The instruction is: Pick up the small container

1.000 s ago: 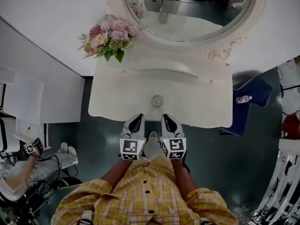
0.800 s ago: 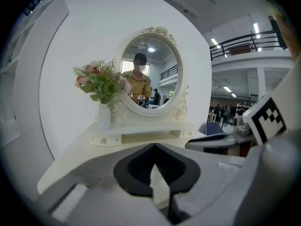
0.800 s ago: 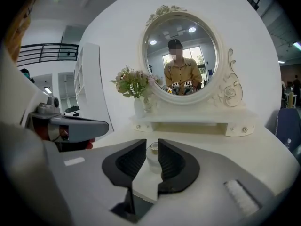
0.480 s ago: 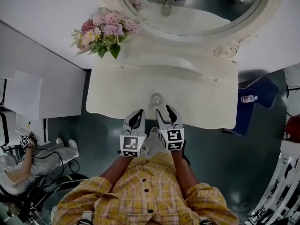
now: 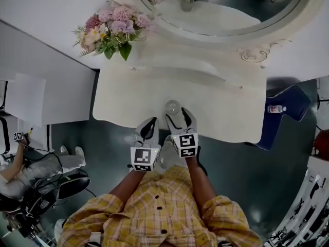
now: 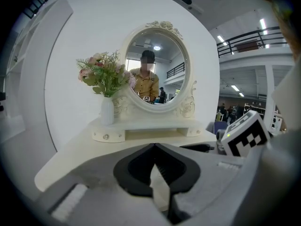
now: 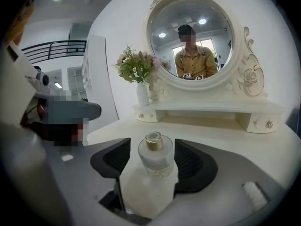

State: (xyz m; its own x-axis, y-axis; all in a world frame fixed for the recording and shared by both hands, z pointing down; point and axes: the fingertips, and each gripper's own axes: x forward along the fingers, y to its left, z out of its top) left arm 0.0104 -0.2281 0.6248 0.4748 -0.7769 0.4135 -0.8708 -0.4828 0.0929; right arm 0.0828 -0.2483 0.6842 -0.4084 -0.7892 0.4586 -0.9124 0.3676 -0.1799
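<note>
Our left gripper [image 5: 149,129] is shut tight with nothing in it. Our right gripper [image 5: 177,118] is opening its jaws, and the small container [image 7: 155,157] stands between them on the table [image 5: 221,112], untouched. If we bump it, it may tip over. The vase [image 7: 142,94] holds flowers [image 7: 136,65]; the frosted container hides what's inside
</note>
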